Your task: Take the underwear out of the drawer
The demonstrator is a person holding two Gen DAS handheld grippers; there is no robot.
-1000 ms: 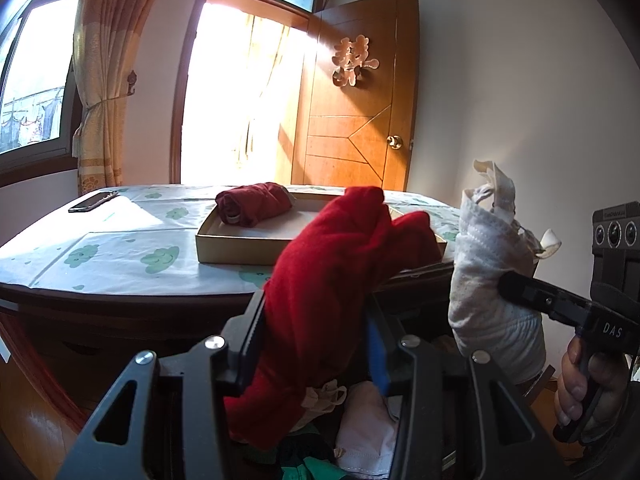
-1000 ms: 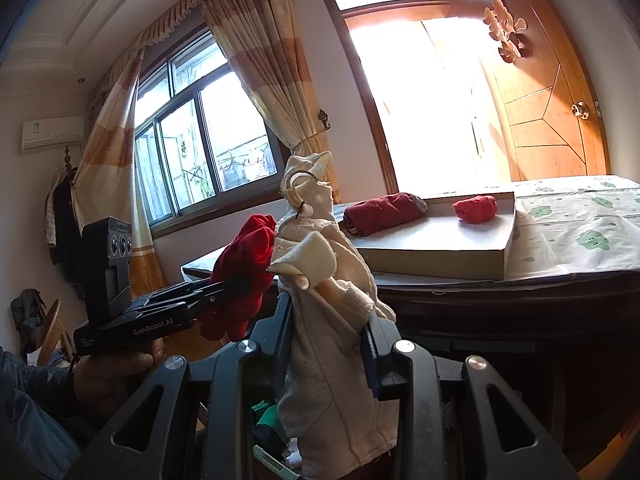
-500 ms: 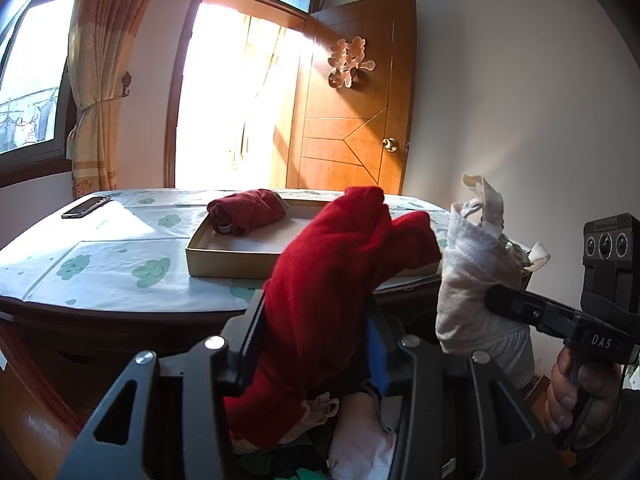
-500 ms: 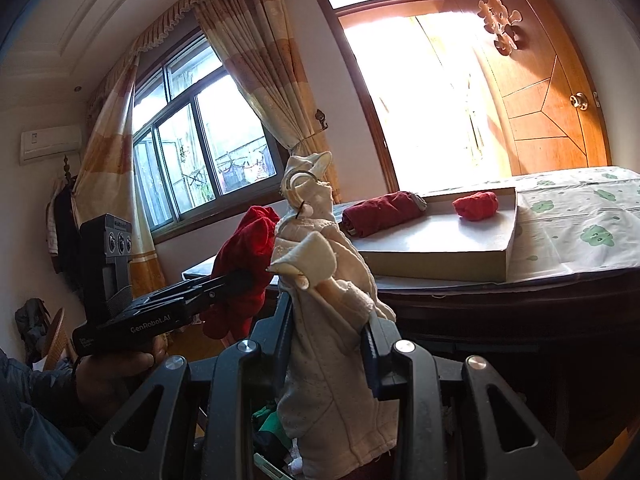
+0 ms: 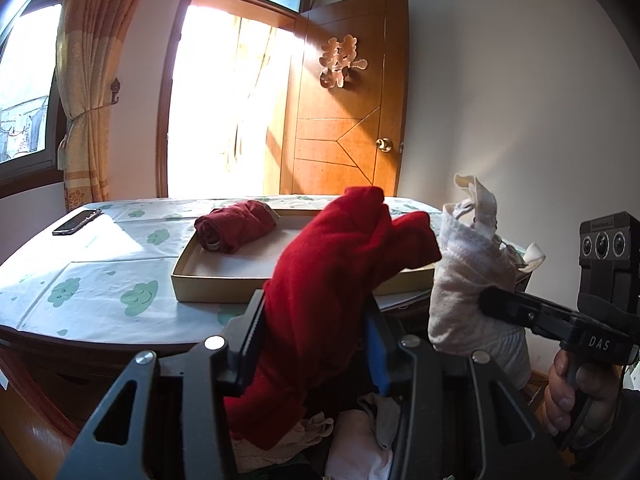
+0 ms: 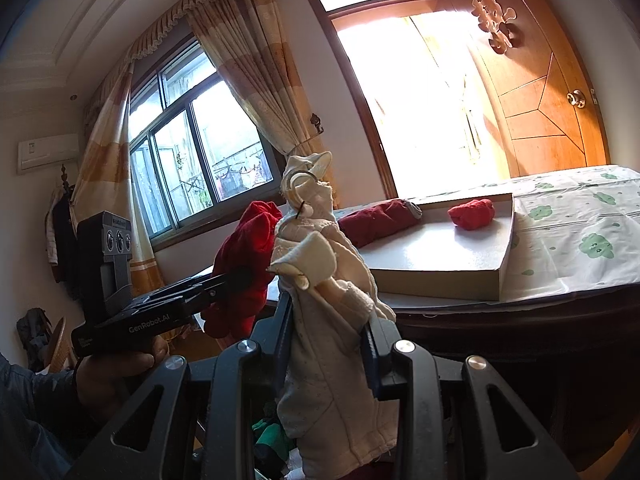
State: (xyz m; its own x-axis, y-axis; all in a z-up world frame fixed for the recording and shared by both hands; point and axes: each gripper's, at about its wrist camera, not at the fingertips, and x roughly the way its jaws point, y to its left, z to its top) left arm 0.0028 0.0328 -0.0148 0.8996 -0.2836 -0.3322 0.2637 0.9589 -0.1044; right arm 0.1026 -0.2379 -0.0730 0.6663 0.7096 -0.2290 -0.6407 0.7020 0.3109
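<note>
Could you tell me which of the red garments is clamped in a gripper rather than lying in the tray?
The bright red garment, pinched upright in the left gripper.

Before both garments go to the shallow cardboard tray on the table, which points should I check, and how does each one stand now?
1. Left gripper clamps the bright red cloth garment: ok.
2. Right gripper clamps the cream padded garment: ok.
3. Both garments hang free of the drawer's clothes: cannot tell, lower ends hidden.
4. Shallow cardboard tray has bare floor: ok, beside the dark red roll and small red bundle.
5. Black phone lies away from the tray: ok.
</note>
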